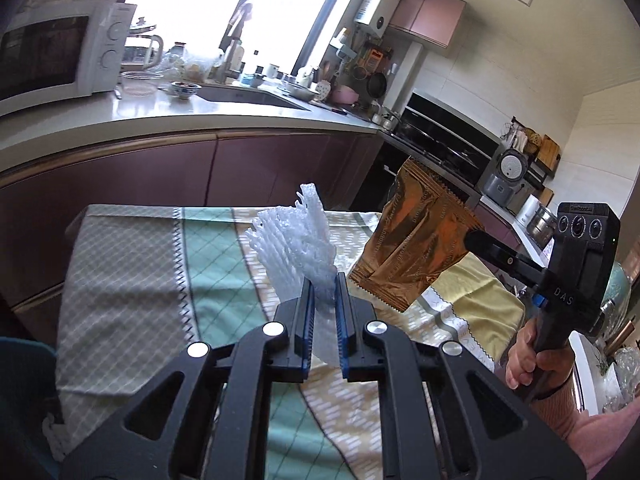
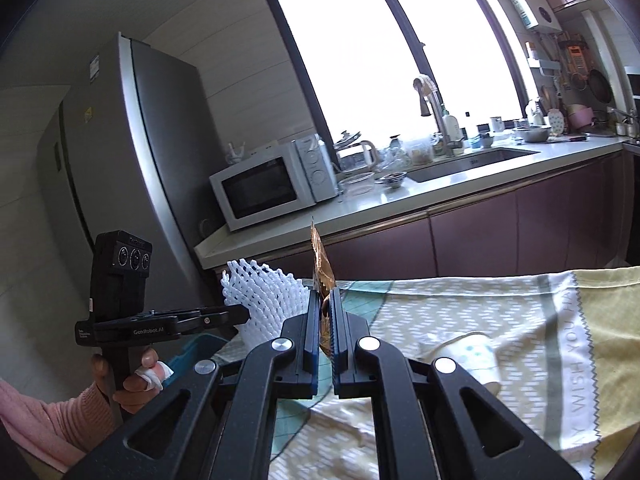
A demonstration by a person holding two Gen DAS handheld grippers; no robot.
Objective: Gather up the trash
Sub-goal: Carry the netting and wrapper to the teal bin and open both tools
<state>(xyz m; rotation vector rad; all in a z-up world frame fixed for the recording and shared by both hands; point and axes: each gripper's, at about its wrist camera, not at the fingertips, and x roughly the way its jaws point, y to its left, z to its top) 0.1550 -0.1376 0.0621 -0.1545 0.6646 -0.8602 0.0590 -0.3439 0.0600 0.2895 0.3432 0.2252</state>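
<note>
Mid-carry: both pieces of trash lifted off the table, none yet binned. Left gripper clamped narrow on the foam net, which fans upward above the table's green stripe. Right gripper pinched nearly closed on the gold wrapper, held above the table's far edge, just right of the net and apart from it. Still lying on the table, a paper cup, probably trash as well.

Next, by judgement: find the bin, bring both loads over its mouth, open each pair of jaws in turn, then return for the cup. Light, springy net and slippery foil likely to cling or flutter, so release low.

Left view only: wrapper's full broad face, the stove side of the kitchen, the right hand on its handle. Right view only: cup, fridge, a blue rim below the table's near-left corner, perhaps a bin though too little shown to tell, and the wrapper edge-on between the pads.
</note>
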